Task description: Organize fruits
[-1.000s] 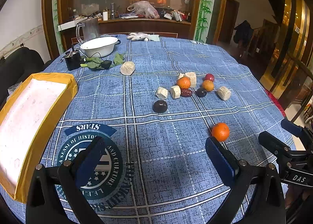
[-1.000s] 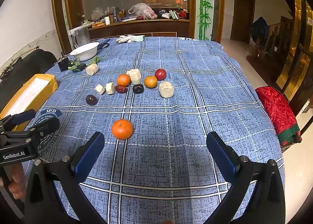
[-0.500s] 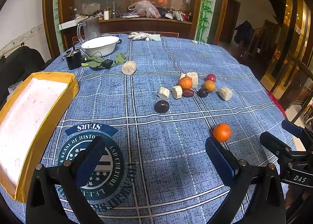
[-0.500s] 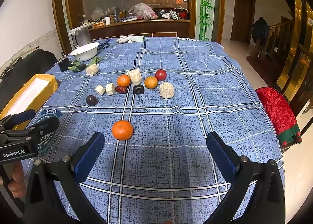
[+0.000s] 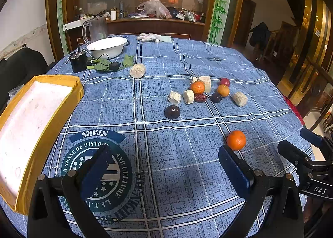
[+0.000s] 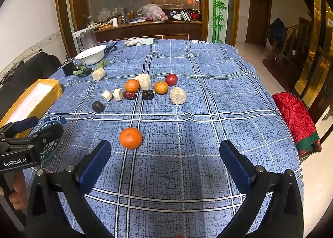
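Observation:
A lone orange [image 6: 131, 138] lies on the blue checked tablecloth [image 6: 208, 113], just ahead of my right gripper [image 6: 164, 163], which is open and empty. It shows in the left wrist view [image 5: 236, 140] beside the right fingertip of my left gripper [image 5: 164, 167], also open and empty. Farther back lies a cluster: two oranges [image 6: 132, 85] [image 6: 160, 87], a red fruit [image 6: 171, 79], a dark plum [image 6: 147, 94], a red date [image 6: 129, 95], and pale cut chunks [image 6: 177, 96]. Another dark plum [image 6: 98, 106] lies apart to the left.
A yellow-rimmed tray [image 5: 31, 125] sits at the left table edge. A white bowl [image 5: 107, 47], a glass jug [image 5: 96, 30], a black box [image 5: 78, 62], green leaves [image 5: 104, 65] and white gloves [image 5: 152, 37] stand at the back. A red cushion [image 6: 295, 117] lies off the right edge.
Both grippers have shifted very slightly; the lone orange sits a touch lower and nearer in both views. Nothing was grasped or released.

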`<state>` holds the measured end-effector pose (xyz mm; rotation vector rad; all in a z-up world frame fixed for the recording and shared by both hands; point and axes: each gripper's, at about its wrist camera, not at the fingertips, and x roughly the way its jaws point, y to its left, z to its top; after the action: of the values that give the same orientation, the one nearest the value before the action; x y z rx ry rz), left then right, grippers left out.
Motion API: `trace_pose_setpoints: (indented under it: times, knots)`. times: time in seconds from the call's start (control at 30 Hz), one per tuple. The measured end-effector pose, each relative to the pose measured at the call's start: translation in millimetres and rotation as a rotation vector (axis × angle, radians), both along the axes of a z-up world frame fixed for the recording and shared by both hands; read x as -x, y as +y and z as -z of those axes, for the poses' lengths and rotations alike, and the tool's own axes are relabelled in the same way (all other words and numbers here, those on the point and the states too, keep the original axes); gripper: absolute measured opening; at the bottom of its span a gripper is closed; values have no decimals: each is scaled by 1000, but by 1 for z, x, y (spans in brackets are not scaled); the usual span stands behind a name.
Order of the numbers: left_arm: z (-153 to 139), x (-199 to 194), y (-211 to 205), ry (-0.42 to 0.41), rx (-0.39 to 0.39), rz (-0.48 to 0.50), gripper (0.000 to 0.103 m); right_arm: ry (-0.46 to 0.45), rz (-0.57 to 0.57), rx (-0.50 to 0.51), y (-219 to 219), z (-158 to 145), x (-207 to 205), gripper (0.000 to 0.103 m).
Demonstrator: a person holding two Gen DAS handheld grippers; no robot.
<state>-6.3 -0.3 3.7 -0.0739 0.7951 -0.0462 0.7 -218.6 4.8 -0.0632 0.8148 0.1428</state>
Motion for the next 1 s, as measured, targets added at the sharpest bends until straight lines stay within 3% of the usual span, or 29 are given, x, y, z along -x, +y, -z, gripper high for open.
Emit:
trace_pose_setpoints:
  times: [0.33,0.63,0.8,0.93,1.0]
  knots:
    - [2,0,6,0,0,-8,102,1,-4,-5,0,0,1,103]
    - [18,-17,38,40,-43,-79,102,0,-45,-25,4,4,5,103]
    - [24,-25,48,55,-46,-77,97,61,-107,-26,23,22,-13,102]
    - [29,-34,48,69,-46,-59,95,126,-147,19,49,42,-32,76]
    - [30,-43,37,79,-50,-28,91,154,-155,36,58,51,-40,70]
